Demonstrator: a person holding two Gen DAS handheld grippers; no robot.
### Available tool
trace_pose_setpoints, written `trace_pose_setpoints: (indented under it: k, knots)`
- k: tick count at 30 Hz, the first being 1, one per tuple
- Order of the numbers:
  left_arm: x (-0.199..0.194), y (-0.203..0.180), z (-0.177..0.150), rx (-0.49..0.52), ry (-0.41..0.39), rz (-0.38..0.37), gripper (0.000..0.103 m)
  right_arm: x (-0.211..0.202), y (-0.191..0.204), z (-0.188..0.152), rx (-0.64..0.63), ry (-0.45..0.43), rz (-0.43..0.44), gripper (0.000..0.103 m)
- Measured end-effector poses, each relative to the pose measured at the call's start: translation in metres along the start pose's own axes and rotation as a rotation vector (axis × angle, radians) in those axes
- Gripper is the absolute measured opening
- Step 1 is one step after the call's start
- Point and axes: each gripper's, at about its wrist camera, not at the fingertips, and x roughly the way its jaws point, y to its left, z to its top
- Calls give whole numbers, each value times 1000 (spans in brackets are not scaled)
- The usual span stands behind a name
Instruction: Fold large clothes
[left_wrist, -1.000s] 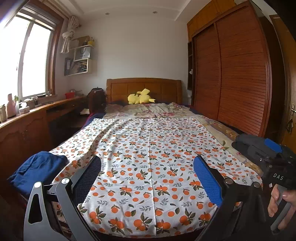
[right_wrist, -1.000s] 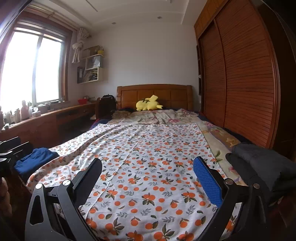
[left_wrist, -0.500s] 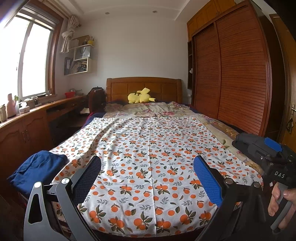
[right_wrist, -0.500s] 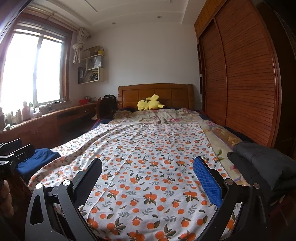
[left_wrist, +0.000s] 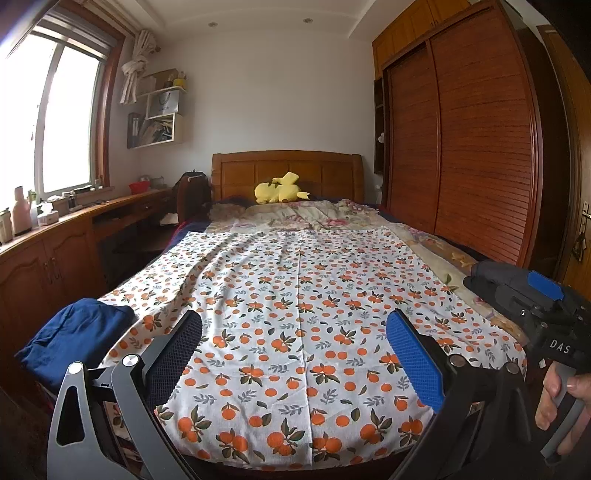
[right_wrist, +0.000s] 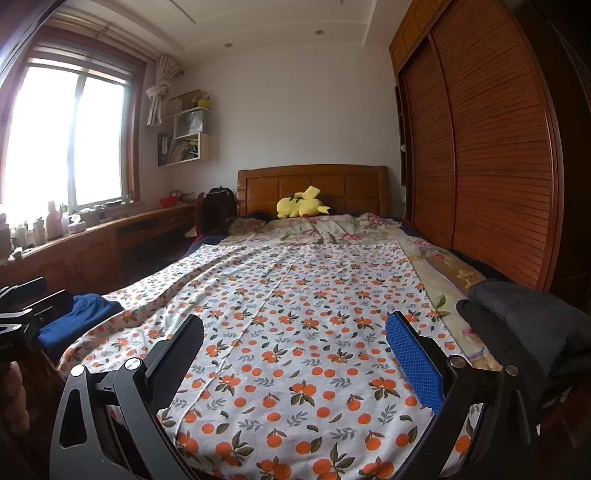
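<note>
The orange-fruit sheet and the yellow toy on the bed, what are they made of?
The orange-fruit sheet looks like thin, matte woven cloth, perhaps cotton: it lies flat with soft wrinkles. The yellow toy looks like stuffed plush, rounded and floppy, though it is too far to see fuzz.

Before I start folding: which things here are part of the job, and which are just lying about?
Job: orange-print sheet, left gripper and right gripper, both open.

Lying about: blue garment, dark jacket, yellow plush, floral quilt.

1 orange-print cloth (left_wrist: 295, 314), 1 blue garment (left_wrist: 77, 336), 1 yellow plush (left_wrist: 280, 194), 1 dark garment (right_wrist: 524, 325).
</note>
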Motion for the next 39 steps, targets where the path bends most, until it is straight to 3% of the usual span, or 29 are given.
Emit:
trace_pose_setpoints:
  k: [39]
  knots:
    - [3, -1, -7, 5, 7, -1, 100, 1, 0, -2, 4, 6, 1, 95]
